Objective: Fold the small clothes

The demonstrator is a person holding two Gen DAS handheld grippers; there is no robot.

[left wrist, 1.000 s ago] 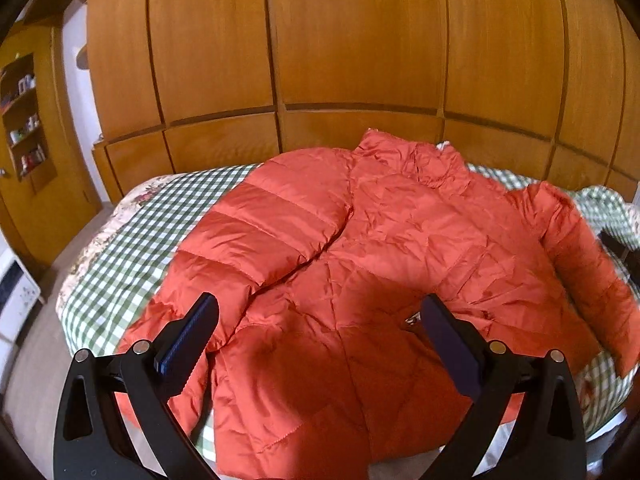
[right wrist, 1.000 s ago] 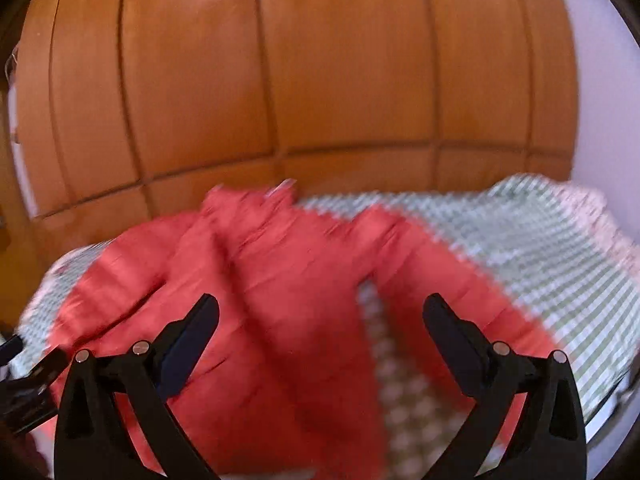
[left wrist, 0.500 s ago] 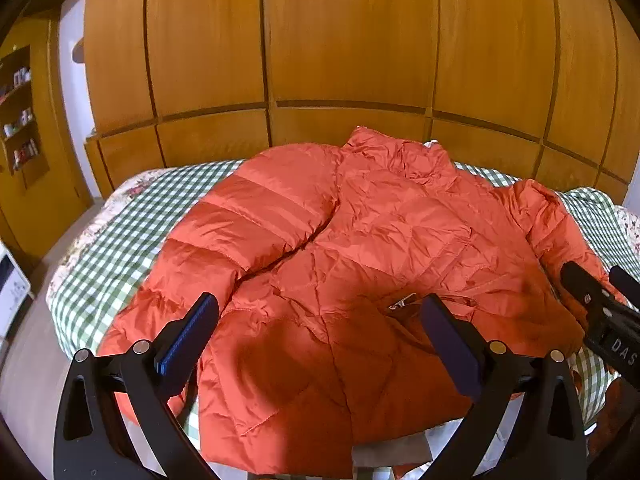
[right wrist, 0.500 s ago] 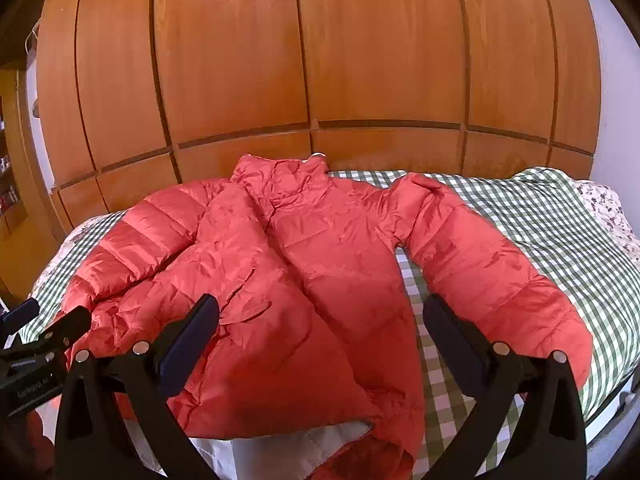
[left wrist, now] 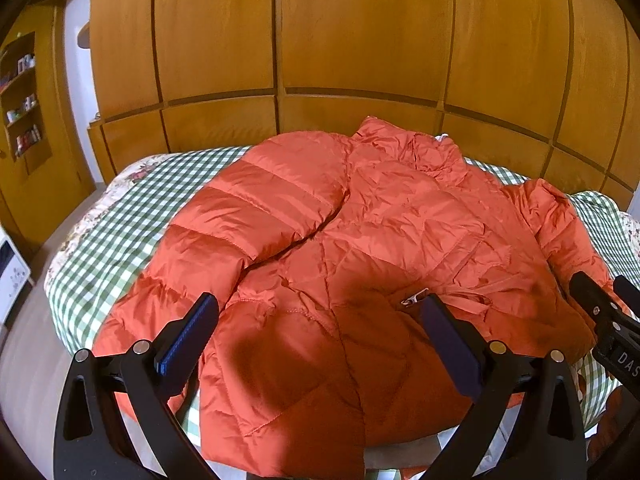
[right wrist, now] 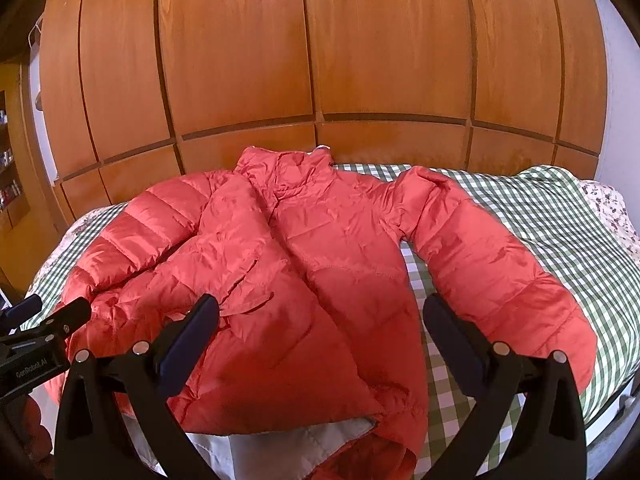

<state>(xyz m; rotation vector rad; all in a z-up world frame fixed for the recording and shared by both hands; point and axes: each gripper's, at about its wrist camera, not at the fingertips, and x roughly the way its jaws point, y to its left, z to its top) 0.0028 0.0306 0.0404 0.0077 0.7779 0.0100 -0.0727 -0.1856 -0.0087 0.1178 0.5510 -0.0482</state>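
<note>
A red-orange puffer jacket [left wrist: 360,248] lies spread front-up on the bed, collar toward the wooden wall, both sleeves out to the sides. In the right wrist view the same jacket [right wrist: 304,272] shows its grey lining at the near hem. My left gripper [left wrist: 316,328] hovers open above the jacket's lower left front, holding nothing. My right gripper [right wrist: 320,328] hovers open above the lower right front, also holding nothing. Each gripper's tips appear at the edge of the other's view.
The bed wears a green-and-white checked cover [right wrist: 532,216] over a floral quilt [left wrist: 80,232]. Wooden wardrobe panels [left wrist: 320,40] stand close behind. A shelf unit [left wrist: 24,96] and a white appliance [left wrist: 10,276] sit at the left, with floor beside them.
Both grippers have drawn back and steadied, facing the jacket more squarely. The right wrist view went from blurred to sharp. The jacket has not moved, and both grippers stay open.
</note>
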